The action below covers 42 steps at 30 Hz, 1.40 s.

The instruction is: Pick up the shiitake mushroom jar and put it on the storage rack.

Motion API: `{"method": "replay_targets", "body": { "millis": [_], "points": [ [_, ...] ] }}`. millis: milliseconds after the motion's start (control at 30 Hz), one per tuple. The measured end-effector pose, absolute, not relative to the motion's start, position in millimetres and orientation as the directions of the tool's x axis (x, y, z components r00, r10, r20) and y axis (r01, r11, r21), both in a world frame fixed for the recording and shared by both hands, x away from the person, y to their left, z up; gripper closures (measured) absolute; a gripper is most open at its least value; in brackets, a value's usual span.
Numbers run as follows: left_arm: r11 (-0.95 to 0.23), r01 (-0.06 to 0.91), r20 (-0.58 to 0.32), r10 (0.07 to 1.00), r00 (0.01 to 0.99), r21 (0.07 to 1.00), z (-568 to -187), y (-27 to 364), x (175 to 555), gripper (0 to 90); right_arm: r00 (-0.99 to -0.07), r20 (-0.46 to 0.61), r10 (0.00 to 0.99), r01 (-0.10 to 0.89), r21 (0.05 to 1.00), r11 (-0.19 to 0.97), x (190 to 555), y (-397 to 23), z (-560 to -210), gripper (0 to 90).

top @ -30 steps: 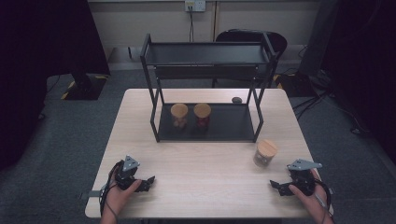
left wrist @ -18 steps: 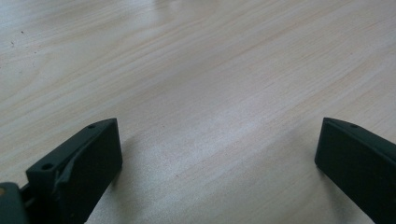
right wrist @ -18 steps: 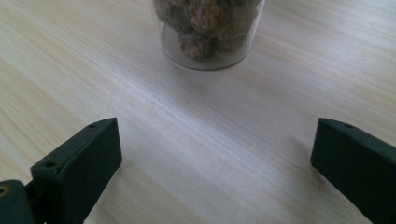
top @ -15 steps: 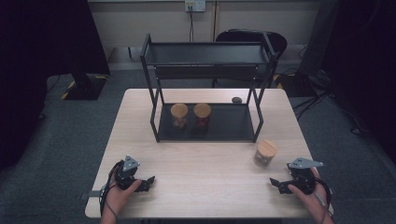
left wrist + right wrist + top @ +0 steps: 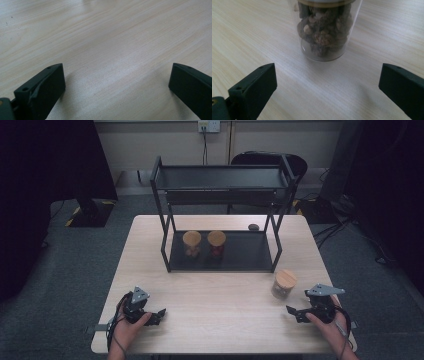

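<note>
A clear jar with a wooden lid (image 5: 284, 283) stands on the wooden table (image 5: 220, 305) at the right, in front of a black two-level rack (image 5: 220, 180). In the right gripper view the jar (image 5: 324, 30) holds brown dried pieces and stands just ahead of the jaws. My right gripper (image 5: 295, 312) is open, a short way to the jar's near right, empty. Two more wooden-lidded jars (image 5: 192, 243) (image 5: 216, 243) stand on the rack's lower shelf. My left gripper (image 5: 159, 315) rests near the front left edge, open, with bare table (image 5: 105, 50) between its jaws.
A small dark object (image 5: 253, 226) lies on the table behind the rack's right side. A black chair (image 5: 265, 160) stands behind the table. The rack's top shelf carries nothing I can see.
</note>
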<state>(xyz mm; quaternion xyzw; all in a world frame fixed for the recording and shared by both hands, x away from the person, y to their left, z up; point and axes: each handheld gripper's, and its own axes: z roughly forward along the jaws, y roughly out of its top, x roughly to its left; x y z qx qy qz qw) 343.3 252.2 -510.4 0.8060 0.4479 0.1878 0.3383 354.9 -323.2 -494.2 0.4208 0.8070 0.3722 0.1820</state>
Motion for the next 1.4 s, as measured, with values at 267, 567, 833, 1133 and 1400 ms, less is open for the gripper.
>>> {"method": "replay_targets", "body": {
  "millis": [267,567,833,1133,1400],
  "points": [
    [-0.371,0.595,0.0,0.849,0.529,0.713,-510,252,343,0.3,-0.582,0.032,0.813,0.539,0.764,0.356,364,-317,-490,0.8],
    [-0.37,0.595,0.0,0.849,0.528,0.714,-510,252,343,0.3,-0.594,0.025,0.804,0.53,0.765,0.367,371,-309,-491,1.1],
    [-0.37,0.595,0.0,0.849,0.528,0.714,-510,252,343,0.3,-0.564,0.064,0.823,0.538,0.785,0.308,381,-310,-491,3.9],
    [-0.37,0.595,0.0,0.849,0.529,0.714,-510,252,343,0.3,-0.566,0.087,0.82,0.535,0.796,0.285,388,-306,-491,8.1],
    [-0.37,0.595,0.0,0.849,0.528,0.714,-510,252,343,0.3,-0.573,0.076,0.816,0.523,0.8,0.292,395,-300,-491,14.8]
  ]
}}
